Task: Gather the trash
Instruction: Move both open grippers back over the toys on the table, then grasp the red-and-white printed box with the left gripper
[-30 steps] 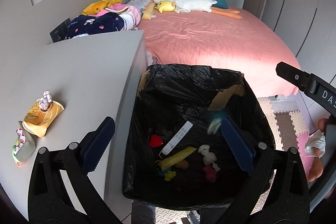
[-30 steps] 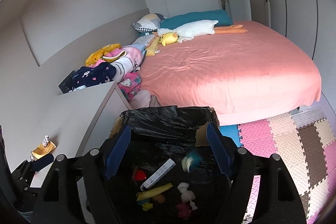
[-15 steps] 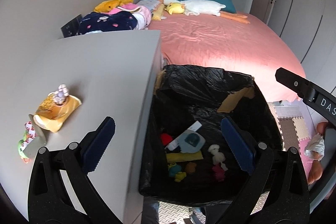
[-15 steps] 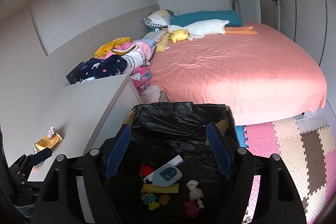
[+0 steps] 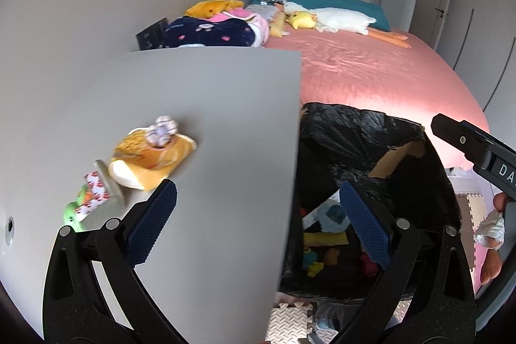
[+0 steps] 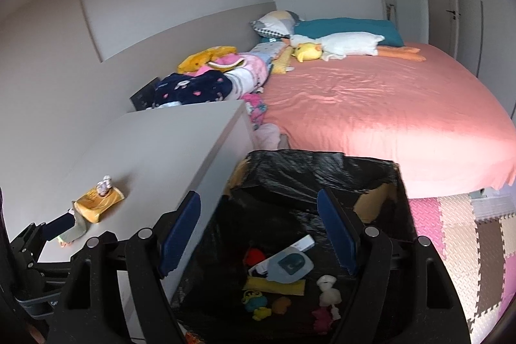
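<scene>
A black-lined bin (image 5: 361, 131) (image 6: 309, 170) stands on the floor beside a grey cabinet top (image 5: 209, 105) (image 6: 154, 150). Several small bits of trash lie in the bin, among them a blue-grey packet (image 6: 290, 263) and a white stick (image 6: 303, 242). On the cabinet top lie a yellow wrapper (image 5: 151, 160) (image 6: 96, 202) with a small purple piece on it, and a green-and-red wrapper (image 5: 93, 205). My left gripper (image 5: 258, 224) is open and empty, straddling the cabinet's edge. My right gripper (image 6: 261, 234) hangs open and empty over the bin's near left rim.
A pink bed (image 6: 371, 105) fills the right and back, with pillows, a yellow plush (image 6: 306, 52) and piled clothes (image 5: 209, 34) along the wall. Foam floor mats (image 6: 467, 247) lie right of the bin. Part of the right gripper and a hand (image 5: 493, 221) show at the left wrist view's right edge.
Both grippers have swung left, from over the bin toward the cabinet top. A blue-grey packet that was falling a second ago now lies in the bin.
</scene>
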A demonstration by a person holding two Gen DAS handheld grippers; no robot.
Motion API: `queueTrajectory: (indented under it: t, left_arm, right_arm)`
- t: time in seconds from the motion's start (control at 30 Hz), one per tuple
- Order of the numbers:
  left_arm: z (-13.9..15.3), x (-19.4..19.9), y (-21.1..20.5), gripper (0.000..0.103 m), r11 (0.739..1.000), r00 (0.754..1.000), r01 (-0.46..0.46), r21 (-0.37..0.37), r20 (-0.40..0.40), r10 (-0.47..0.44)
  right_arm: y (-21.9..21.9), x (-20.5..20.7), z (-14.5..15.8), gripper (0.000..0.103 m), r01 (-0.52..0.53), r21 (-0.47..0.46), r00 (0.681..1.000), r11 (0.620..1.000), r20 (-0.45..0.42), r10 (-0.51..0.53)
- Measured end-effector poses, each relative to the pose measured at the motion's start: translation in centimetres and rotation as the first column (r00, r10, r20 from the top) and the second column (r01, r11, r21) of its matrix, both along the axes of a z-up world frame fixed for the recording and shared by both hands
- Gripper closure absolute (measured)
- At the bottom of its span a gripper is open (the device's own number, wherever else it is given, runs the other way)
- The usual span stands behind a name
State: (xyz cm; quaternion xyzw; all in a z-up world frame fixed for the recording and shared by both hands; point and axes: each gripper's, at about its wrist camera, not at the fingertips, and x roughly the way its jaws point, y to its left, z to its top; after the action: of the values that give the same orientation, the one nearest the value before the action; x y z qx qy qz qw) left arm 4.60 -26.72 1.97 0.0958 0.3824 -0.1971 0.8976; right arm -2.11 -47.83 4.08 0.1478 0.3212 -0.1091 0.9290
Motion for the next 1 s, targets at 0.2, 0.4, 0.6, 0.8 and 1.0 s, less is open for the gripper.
queueTrajectory:
  t: [0.2,0.4,0.6,0.8,1.0]
  left_arm:
    - [0.1,0.3,2.9,0.005,0.999,0.999,-0.045,0.005,0.01,0.045]
    - [0.0,0.7,6.3,0.005,0.996,0.996,-0.093,0.015,0.018,0.092]
    - [-0.2,1.0,9.9,0.005,0.99,0.99,-0.14,0.017,0.017,0.139]
    - [-0.3,1.6,13.0,0.005,0.98,0.98,-0.196,0.011,0.014,0.196]
    - [-0.9,2.7,13.1,0.013,0.981,0.982,-0.189,0.047,0.028,0.188]
  right_arm:
    - [2.8,1.3,-0.1,0.028,-0.055,-0.013,0.998,0.998,-0.005,0.055]
    - [5.2,2.6,-0.4,0.028,-0.098,-0.007,0.995,0.995,-0.011,0.098]
    - [7.7,4.0,-0.8,0.028,-0.143,0.003,0.989,0.99,-0.02,0.143]
    - [10.2,5.2,-1.2,0.028,-0.186,0.002,0.982,0.983,-0.028,0.186]
    - [12.0,6.5,-1.3,0.028,-0.213,-0.003,0.977,0.977,-0.036,0.212]
